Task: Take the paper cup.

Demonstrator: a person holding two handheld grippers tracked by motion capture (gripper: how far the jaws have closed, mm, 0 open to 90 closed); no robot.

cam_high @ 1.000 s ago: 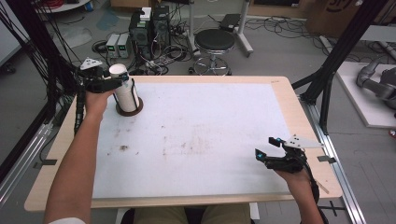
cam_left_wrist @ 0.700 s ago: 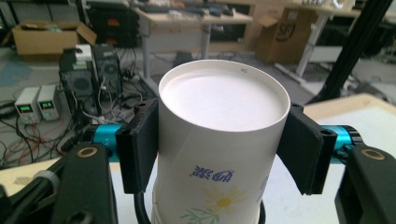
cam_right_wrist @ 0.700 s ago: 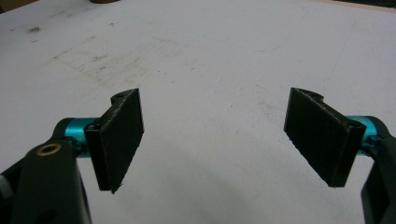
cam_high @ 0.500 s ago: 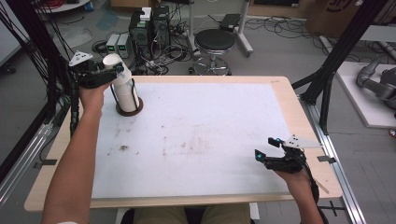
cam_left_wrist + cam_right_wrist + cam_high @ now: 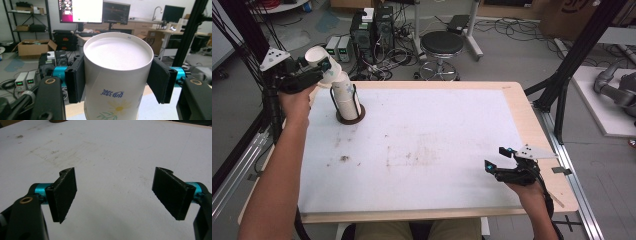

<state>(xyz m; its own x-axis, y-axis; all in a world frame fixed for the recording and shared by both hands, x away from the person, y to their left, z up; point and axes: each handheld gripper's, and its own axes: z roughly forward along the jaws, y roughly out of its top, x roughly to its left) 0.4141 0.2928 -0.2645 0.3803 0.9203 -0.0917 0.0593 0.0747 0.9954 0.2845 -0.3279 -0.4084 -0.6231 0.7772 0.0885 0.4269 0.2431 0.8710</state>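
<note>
Top cup (image 5: 323, 64) clamped in left gripper (image 5: 314, 70), lifting off stack (image 5: 346, 97) at upper left; still to be set on bench (image 5: 437, 135). Right gripper (image 5: 497, 165) apart, idle.

The top paper cup (image 5: 323, 64) is white with a blue mark and a yellow-centred flower print (image 5: 117, 108) on its side. It sits upside down, its flat base uppermost, tilted toward the left. It is raised above the stack of cups (image 5: 347, 97), with its lower end still overlapping the top of that stack. The stack stands upright inside a black wire holder (image 5: 349, 118) on a round dark base, at the far left of the white table top.
</note>
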